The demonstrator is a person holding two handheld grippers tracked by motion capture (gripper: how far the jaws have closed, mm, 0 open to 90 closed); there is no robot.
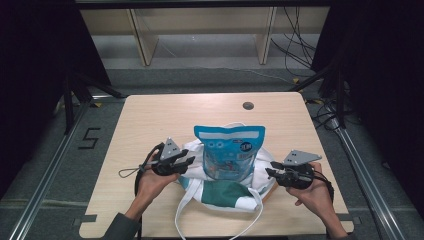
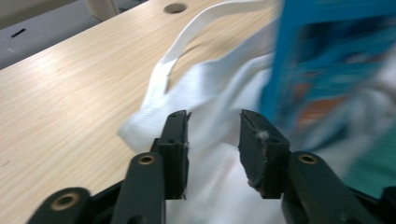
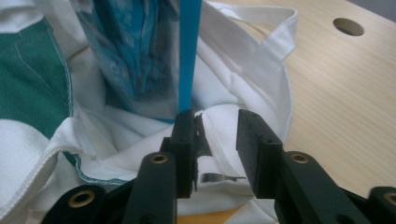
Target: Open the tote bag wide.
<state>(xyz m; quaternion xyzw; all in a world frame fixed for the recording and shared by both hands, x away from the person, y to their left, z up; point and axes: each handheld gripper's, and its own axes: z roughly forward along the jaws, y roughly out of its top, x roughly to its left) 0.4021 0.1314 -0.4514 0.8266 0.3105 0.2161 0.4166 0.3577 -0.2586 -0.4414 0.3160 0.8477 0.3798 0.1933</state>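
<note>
A white and green cloth tote bag (image 1: 220, 195) lies open on the wooden table (image 1: 150, 120). A blue snack pouch (image 1: 230, 152) stands upright inside it. My left gripper (image 1: 190, 161) is at the bag's left rim. Its jaws stand apart over the white cloth (image 2: 205, 84) in the left gripper view, with the blurred pouch (image 2: 327, 56) to the right. My right gripper (image 1: 270, 170) is at the bag's right rim. In the right gripper view (image 3: 215, 135) its jaws are parted, with a fold of white cloth (image 3: 219, 121) loose between them and the pouch (image 3: 135, 46) just beyond.
The bag's white handles trail toward the table's near edge (image 1: 185, 210). A round cable hole (image 1: 248, 105) sits at the far middle of the table. Wooden shelving (image 1: 200, 30) and cables lie on the floor beyond the far edge.
</note>
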